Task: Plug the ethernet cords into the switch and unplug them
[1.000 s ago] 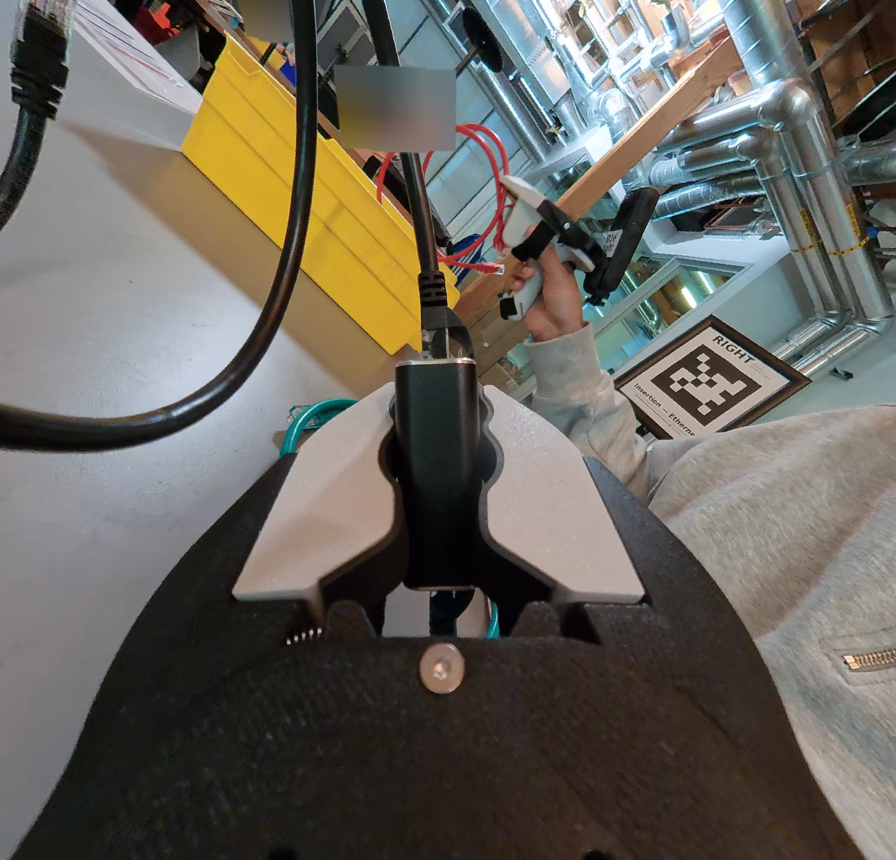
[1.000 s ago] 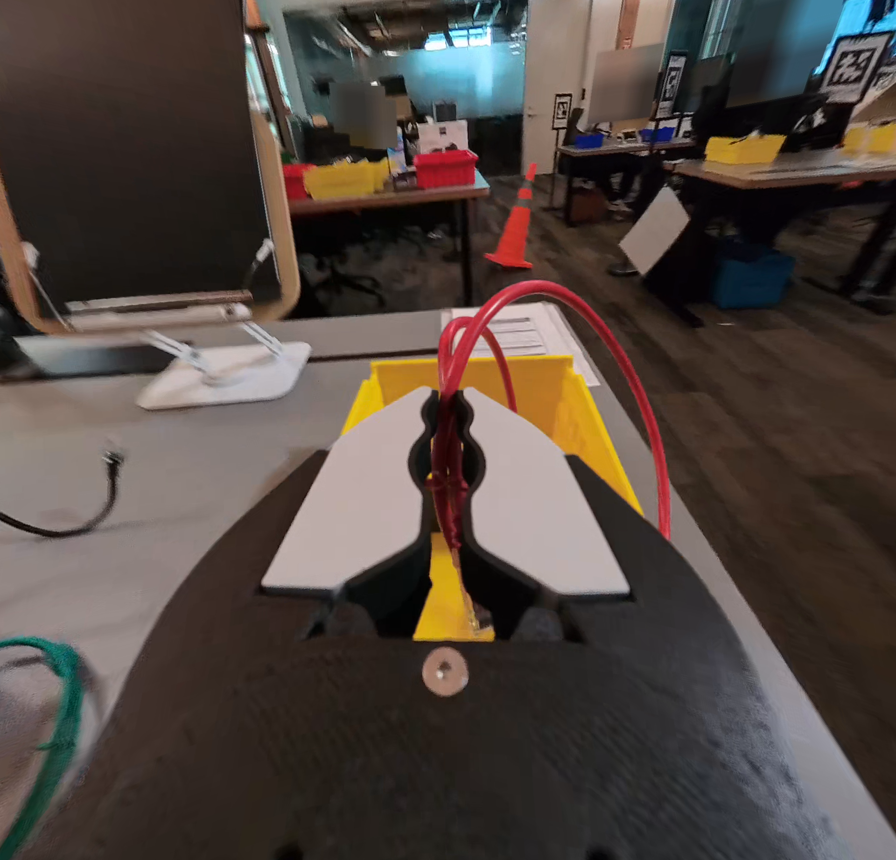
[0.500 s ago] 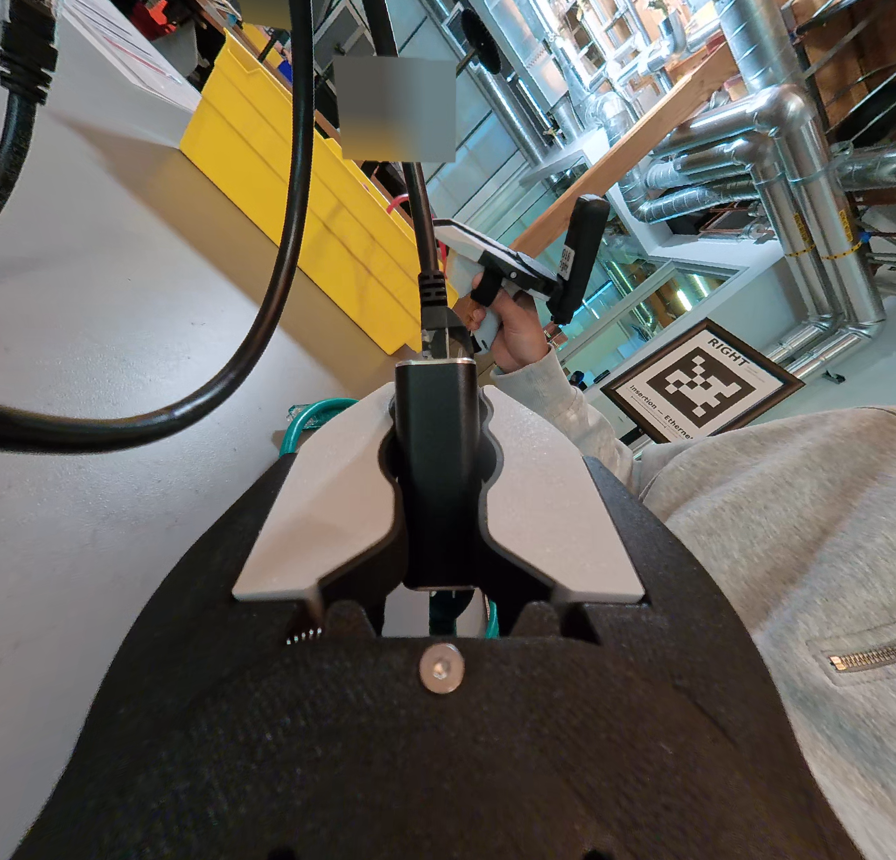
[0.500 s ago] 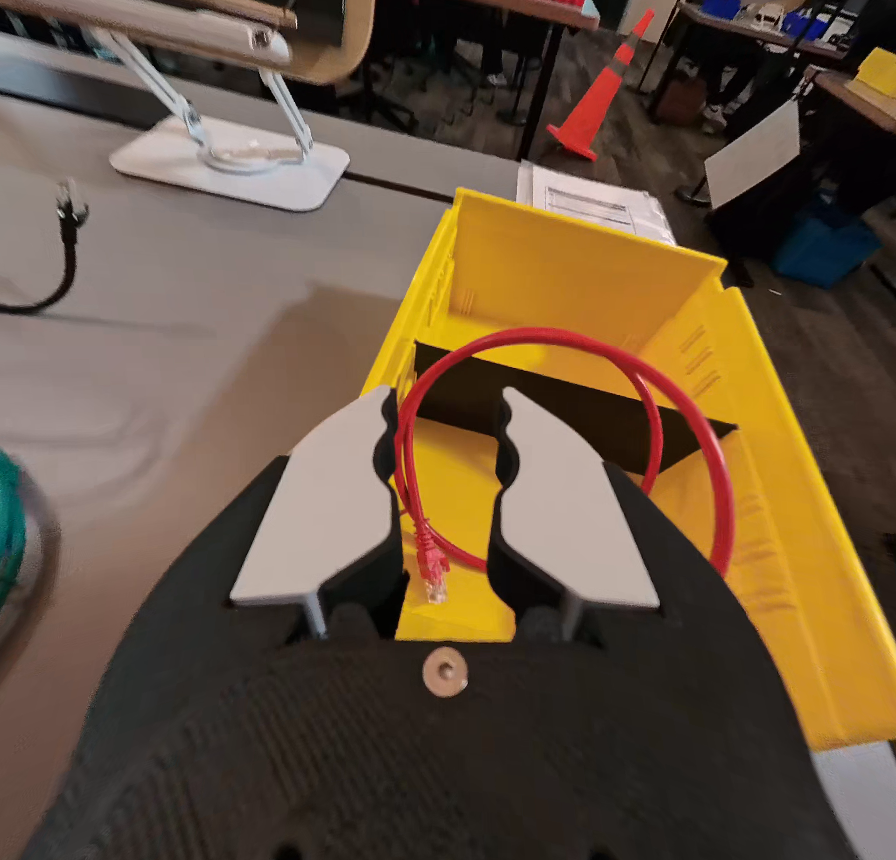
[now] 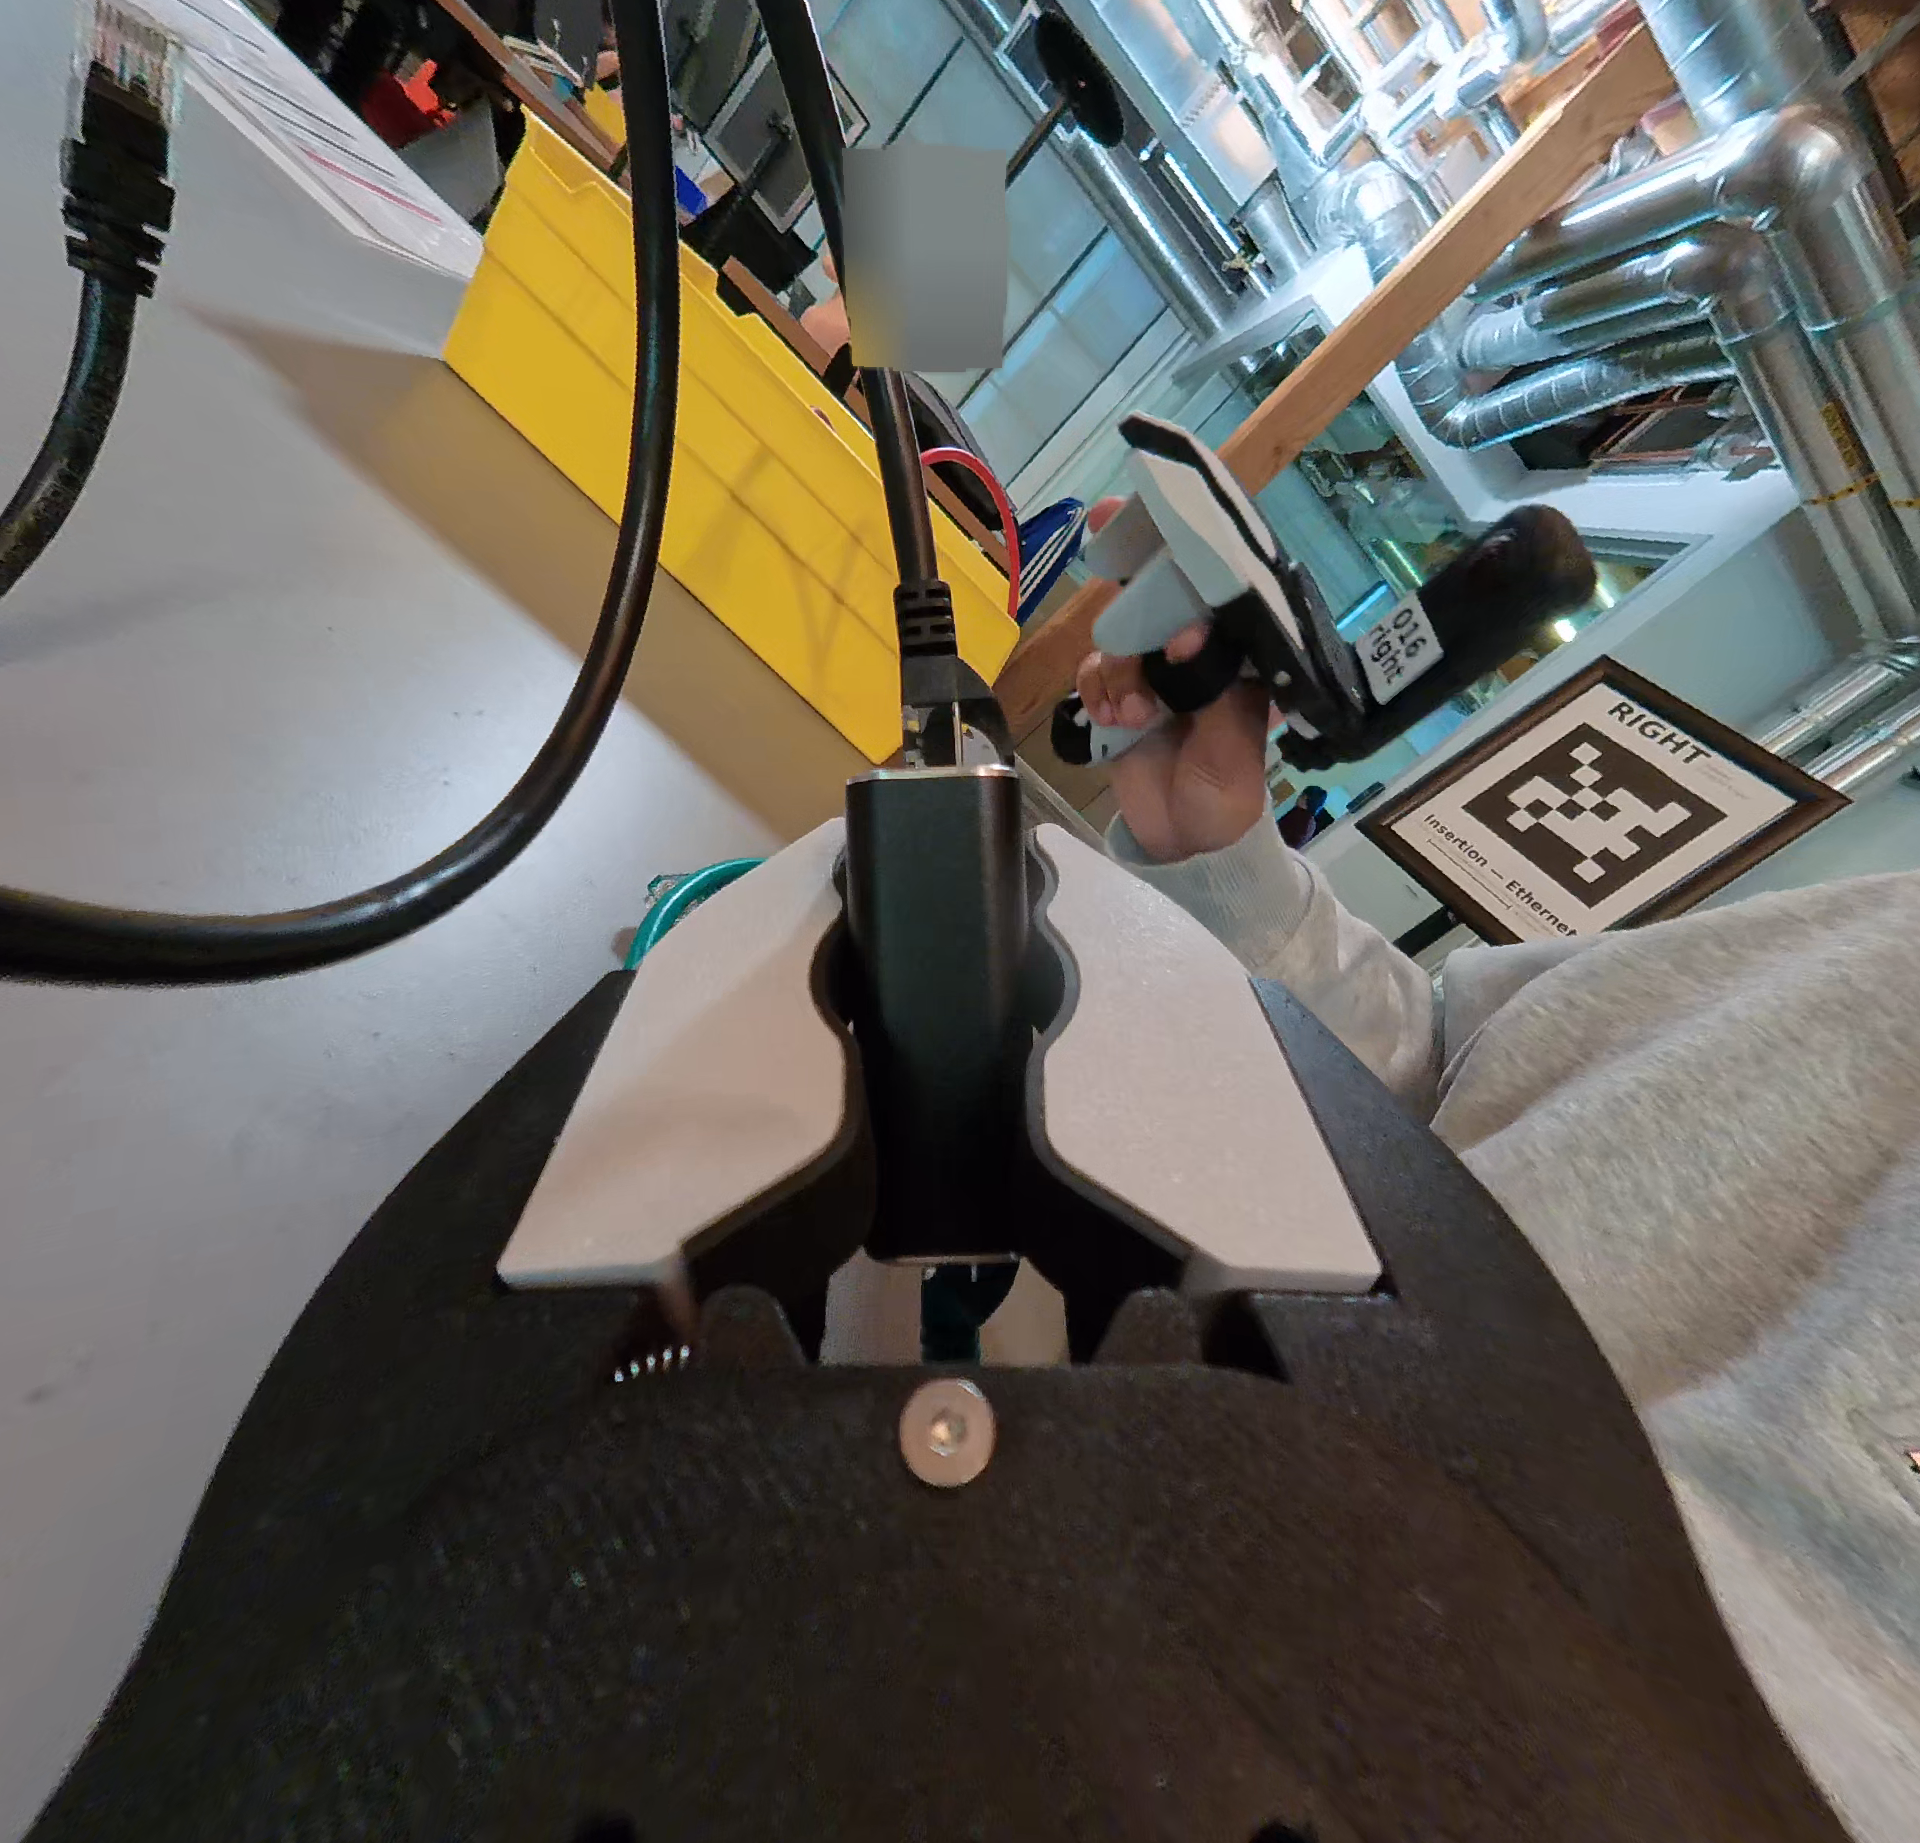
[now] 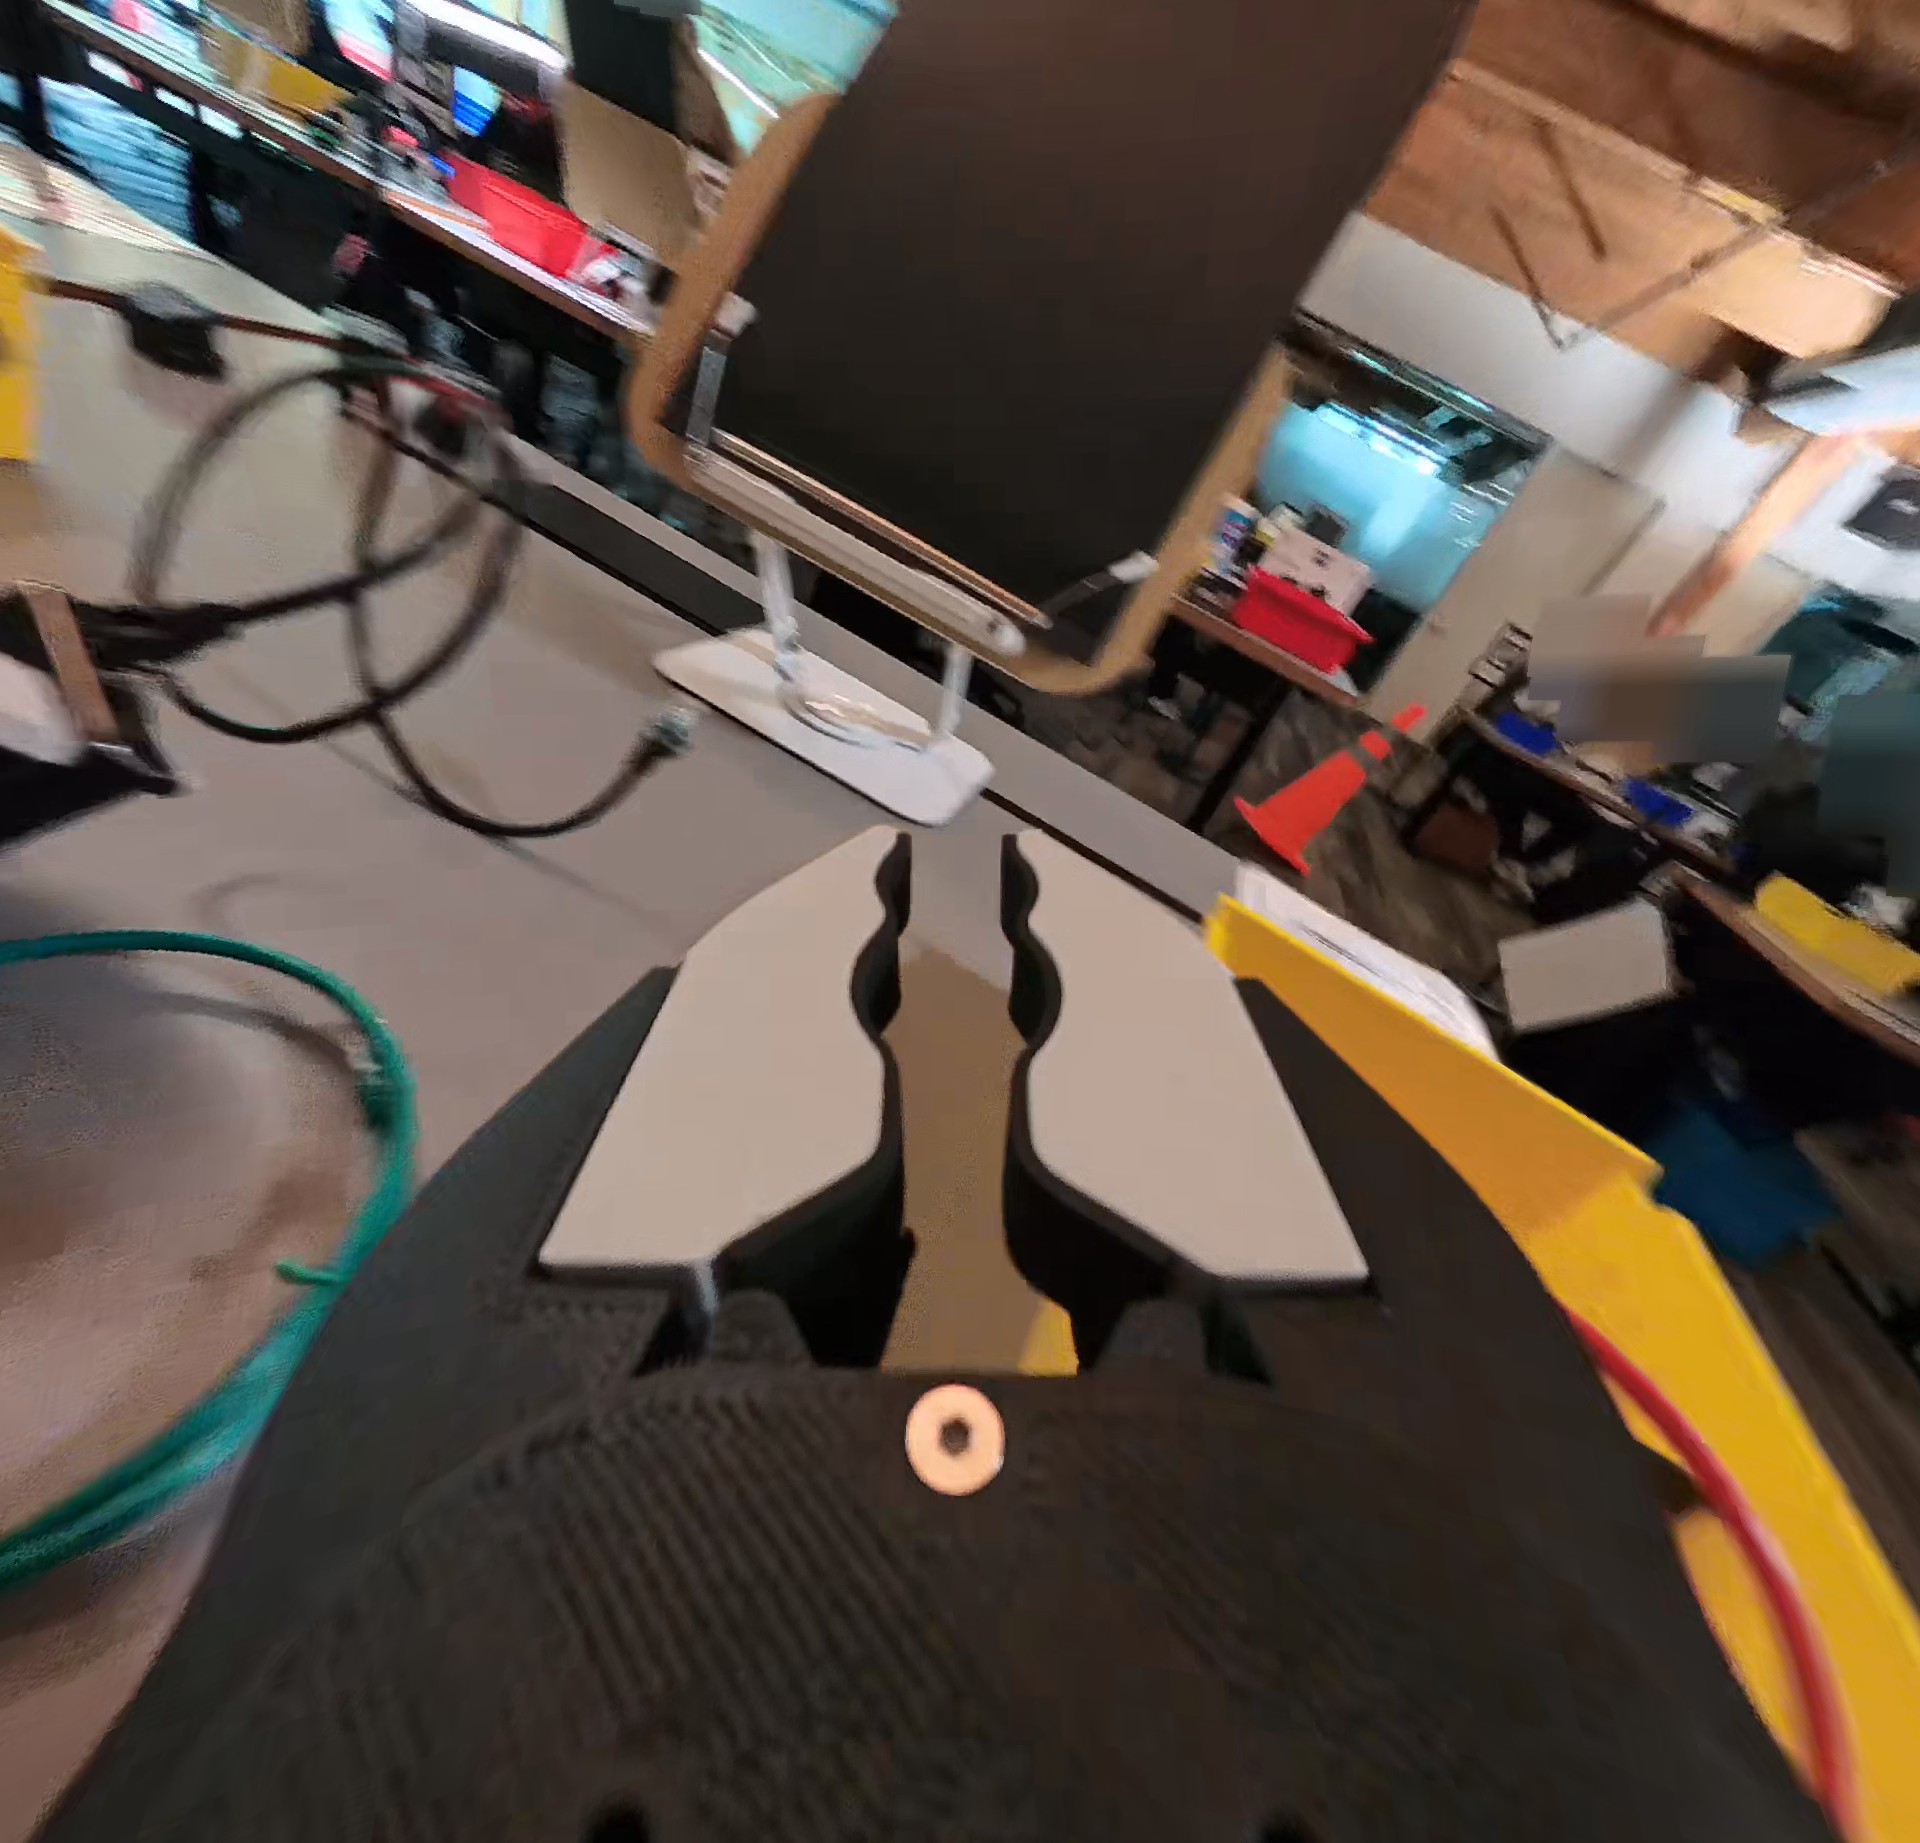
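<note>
My left gripper (image 5: 940, 837) is shut on a black switch (image 5: 940, 1004) held off the table. A black ethernet cord (image 5: 920, 567) is plugged into the switch's far end. Another black cord loops at left, its free plug (image 5: 114, 152) lying at the upper left. My right gripper (image 6: 956, 848) is open and empty above the table, beside the yellow bin (image 6: 1507, 1222); it also shows in the left wrist view (image 5: 1195, 546), held in a hand. The red cord (image 6: 1756, 1565) lies in the bin. A green cord (image 6: 343, 1170) is coiled on the table at left.
A grey table (image 6: 520, 910) carries a monitor on a white stand (image 6: 831, 733), black cords (image 6: 416, 671) and a paper sheet (image 6: 1351, 952) behind the bin. A framed marker sign (image 5: 1600, 806) stands at right. A grey sleeve (image 5: 1662, 1118) is close on the right.
My right gripper opened and let the red cord drop into the yellow bin, then swung left away from the bin. My left gripper kept still with the switch.
</note>
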Demonstrator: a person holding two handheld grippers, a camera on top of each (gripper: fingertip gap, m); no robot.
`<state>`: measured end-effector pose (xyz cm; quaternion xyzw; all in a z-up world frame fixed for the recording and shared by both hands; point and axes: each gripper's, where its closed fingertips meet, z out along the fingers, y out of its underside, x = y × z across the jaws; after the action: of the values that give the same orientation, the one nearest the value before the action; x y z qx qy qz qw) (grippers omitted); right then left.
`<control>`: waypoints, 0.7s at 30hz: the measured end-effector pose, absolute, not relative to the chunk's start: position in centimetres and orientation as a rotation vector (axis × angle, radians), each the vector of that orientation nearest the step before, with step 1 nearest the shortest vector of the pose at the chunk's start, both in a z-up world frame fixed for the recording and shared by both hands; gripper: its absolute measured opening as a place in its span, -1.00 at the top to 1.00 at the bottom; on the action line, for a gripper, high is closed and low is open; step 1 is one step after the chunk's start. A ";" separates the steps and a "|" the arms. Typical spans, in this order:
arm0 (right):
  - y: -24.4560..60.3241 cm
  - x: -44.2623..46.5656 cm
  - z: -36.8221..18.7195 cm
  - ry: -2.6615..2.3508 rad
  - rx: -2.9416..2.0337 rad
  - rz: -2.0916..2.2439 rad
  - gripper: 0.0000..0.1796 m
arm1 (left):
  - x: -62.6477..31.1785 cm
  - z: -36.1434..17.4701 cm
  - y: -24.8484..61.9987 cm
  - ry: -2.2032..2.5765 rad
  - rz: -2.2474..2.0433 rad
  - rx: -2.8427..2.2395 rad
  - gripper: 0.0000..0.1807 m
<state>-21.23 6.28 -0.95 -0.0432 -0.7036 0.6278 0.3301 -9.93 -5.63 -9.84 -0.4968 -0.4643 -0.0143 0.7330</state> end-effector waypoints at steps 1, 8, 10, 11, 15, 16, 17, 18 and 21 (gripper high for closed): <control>4.9 -19.7 -1.3 -1.875 -0.071 1.685 0.82 | -9.9 -9.8 -5.6 -1.020 -0.029 -1.096 0.72; -1.9 -11.1 -5.3 -2.303 -0.112 2.137 0.67 | -9.3 -10.0 -3.3 -0.978 0.047 -1.259 0.71; -2.8 -10.4 -6.3 -2.421 -0.188 2.220 0.60 | -9.0 -9.7 -1.9 -0.942 0.017 -1.269 0.71; -3.1 -10.2 -6.7 -2.476 -0.228 2.264 0.56 | -8.9 -9.7 -1.3 -0.931 0.010 -1.277 0.71; -3.3 -9.3 -6.8 -2.623 -0.392 2.518 0.60 | -8.5 -9.8 0.2 -0.891 0.006 -1.334 0.71; -3.1 -9.5 -6.7 -2.618 -0.437 2.562 0.61 | -8.4 -9.9 0.3 -0.883 0.006 -1.346 0.70; -3.0 -9.7 -6.6 -2.608 -0.464 2.585 0.61 | -8.3 -10.0 0.5 -0.876 0.001 -1.351 0.71; -2.9 -9.9 -6.6 -2.606 -0.466 2.594 0.62 | -8.3 -10.0 0.5 -0.874 -0.007 -1.349 0.71; -3.0 -9.4 -6.8 -2.664 -0.404 2.582 0.68 | -8.3 -9.9 0.5 -0.871 -0.021 -1.339 0.71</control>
<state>-9.35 -2.98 -6.84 -0.1035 -0.6830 0.6620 -0.2909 -8.29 0.55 -9.92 -0.6006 -0.3906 -0.0096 0.6976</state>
